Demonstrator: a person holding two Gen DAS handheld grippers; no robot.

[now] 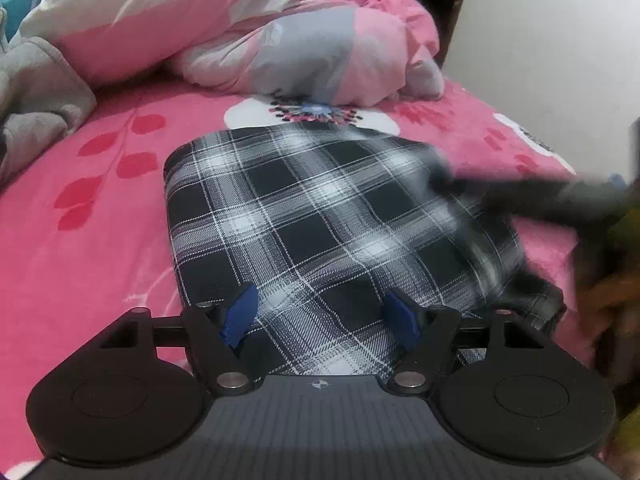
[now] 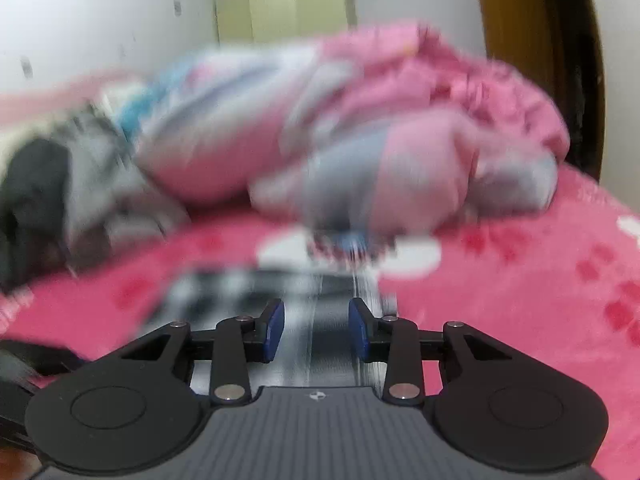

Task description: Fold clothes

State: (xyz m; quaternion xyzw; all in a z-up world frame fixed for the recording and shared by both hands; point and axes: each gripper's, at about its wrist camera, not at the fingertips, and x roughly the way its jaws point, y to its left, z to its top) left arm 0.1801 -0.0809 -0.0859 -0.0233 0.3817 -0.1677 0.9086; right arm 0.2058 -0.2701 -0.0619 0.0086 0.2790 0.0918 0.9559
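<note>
- Plaid garment [image 1: 320, 220] lies folded on the pink bed [image 1: 80, 248]; its right edge is blurred.
- Left gripper [image 1: 320, 316] is spread, nothing pinched.
- Right gripper [image 2: 316, 330] is half apart; a grip cannot be told.

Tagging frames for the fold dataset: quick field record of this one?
garment: plaid cloth, folded, flat on bed
surface: pink floral bedsheet
behind: bunched pink quilt; grey clothing on left
left tool: open, over cloth's near edge, nothing gripped
right tool: part open, empty, motion-blurred view

Black-and-white plaid garment [image 1: 320, 216] on pink floral bedsheet [image 1: 100, 248]; blue-padded fingers [image 1: 240, 316].
</note>
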